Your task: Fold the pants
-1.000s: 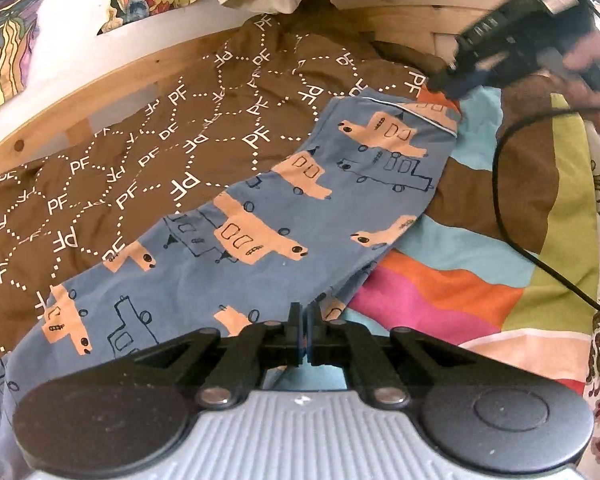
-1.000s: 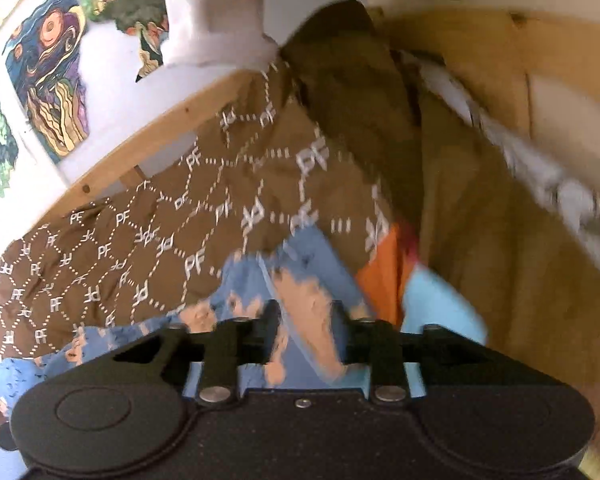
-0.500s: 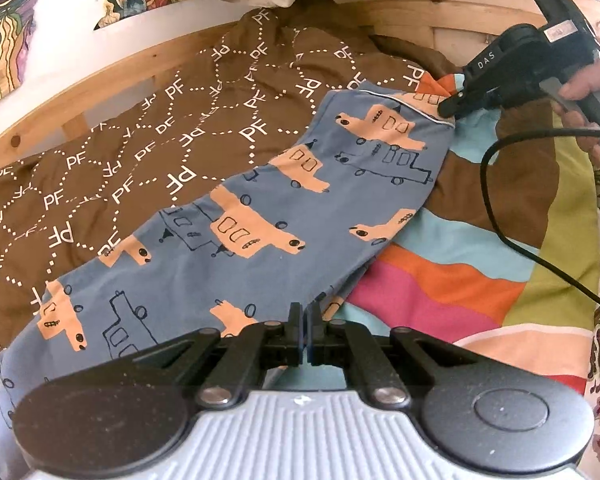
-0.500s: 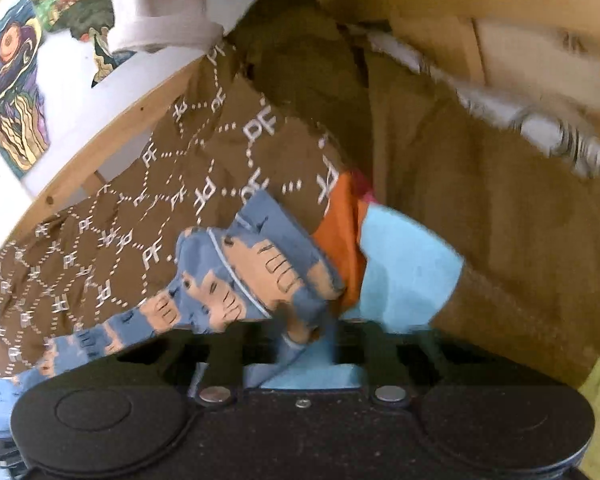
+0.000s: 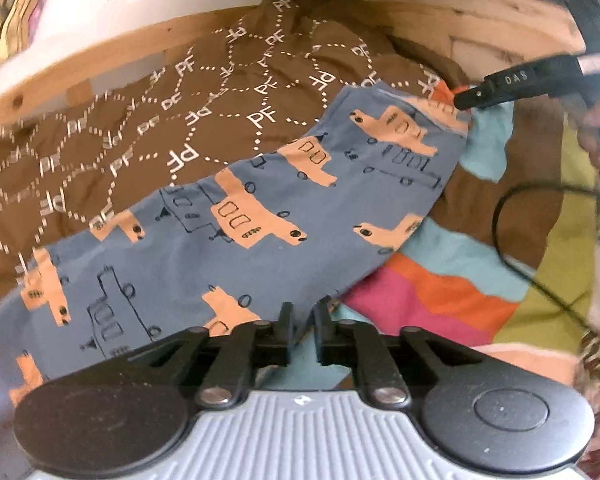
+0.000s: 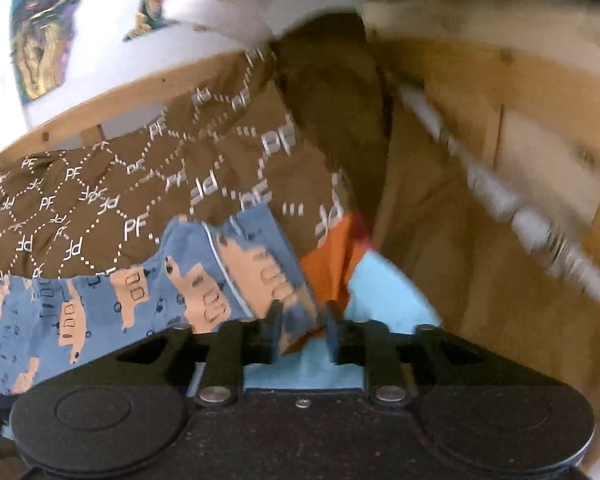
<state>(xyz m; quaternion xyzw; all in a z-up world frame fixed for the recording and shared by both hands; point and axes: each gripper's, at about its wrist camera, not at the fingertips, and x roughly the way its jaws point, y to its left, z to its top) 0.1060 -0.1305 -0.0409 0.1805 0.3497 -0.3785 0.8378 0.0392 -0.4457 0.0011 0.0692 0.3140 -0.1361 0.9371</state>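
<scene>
Pants [image 5: 260,236], blue w/ orange trucks, lie flat on bed [image 5: 452,300], stretching from left claw [image 5: 302,322] to right claw [image 6: 300,326]. Both claws just opened, jaws apart; pant edge sits loose btwn each pair, cloth not pinched.

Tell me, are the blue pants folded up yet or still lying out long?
Lying out long. The blue pants stretch as one flat strip across the brown bedspread and striped blanket, with no crosswise fold visible; lengthwise doubling cannot be told.
</scene>
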